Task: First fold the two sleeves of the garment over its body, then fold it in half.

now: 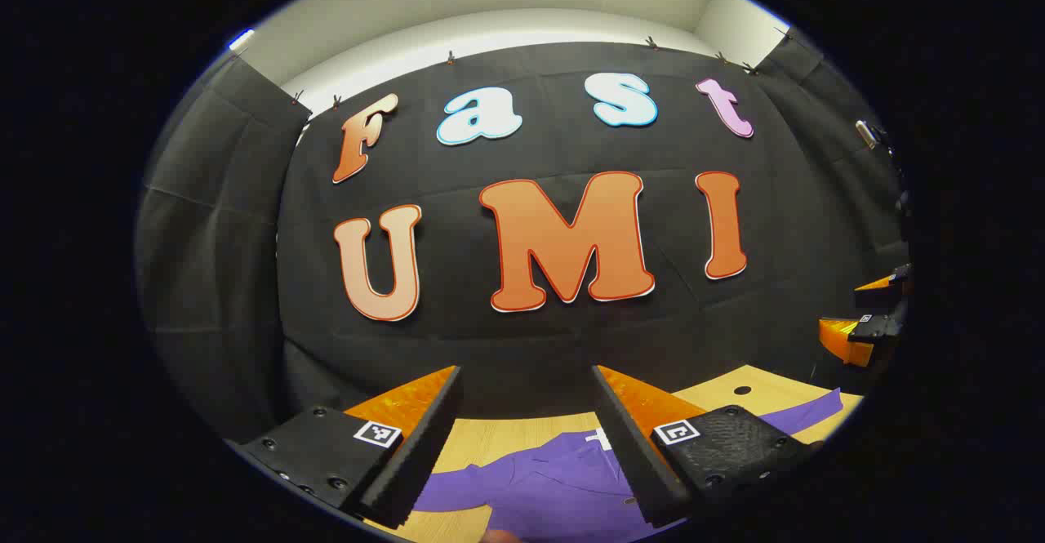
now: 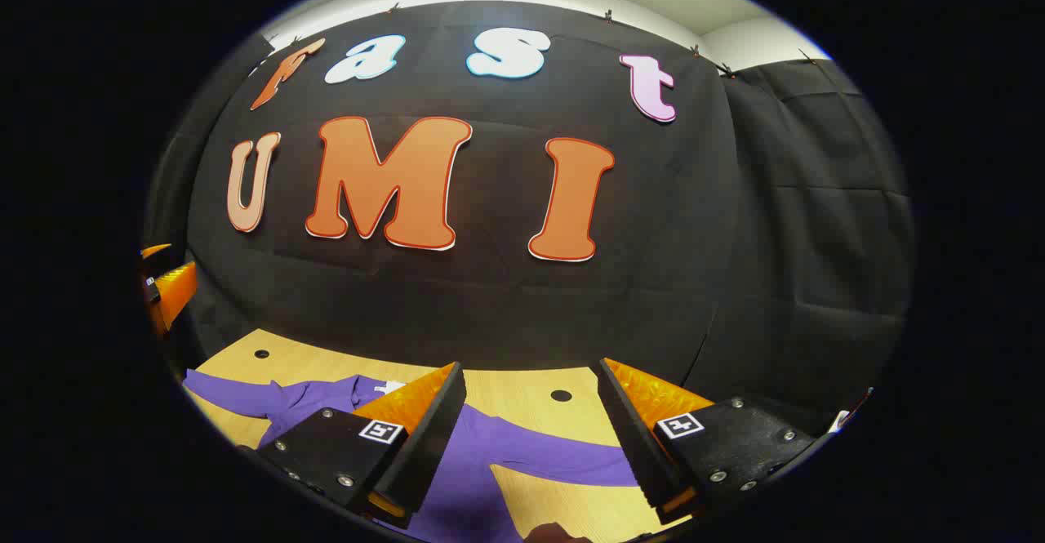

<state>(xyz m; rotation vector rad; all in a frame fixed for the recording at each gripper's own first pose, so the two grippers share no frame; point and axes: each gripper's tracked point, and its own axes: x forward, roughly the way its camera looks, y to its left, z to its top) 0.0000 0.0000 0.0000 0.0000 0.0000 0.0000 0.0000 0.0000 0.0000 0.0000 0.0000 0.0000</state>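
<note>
A purple garment (image 1: 539, 486) lies flat on the wooden table (image 1: 506, 437), its collar with a white tag toward the booth wall. In the left gripper view my left gripper (image 1: 526, 396) hovers open above the garment's upper part, nothing between its fingers. In the right gripper view the same purple garment (image 2: 490, 453) spreads one sleeve (image 2: 563, 463) out to the right and the other sleeve (image 2: 224, 389) to the left. My right gripper (image 2: 531, 388) hangs open over that right sleeve, holding nothing. The right gripper (image 1: 865, 322) also shows at the far right edge of the left gripper view.
The table (image 2: 522, 388) has round holes (image 2: 561, 396) near its back edge, close to the black cloth wall. The left gripper (image 2: 163, 290) appears at the left edge of the right gripper view.
</note>
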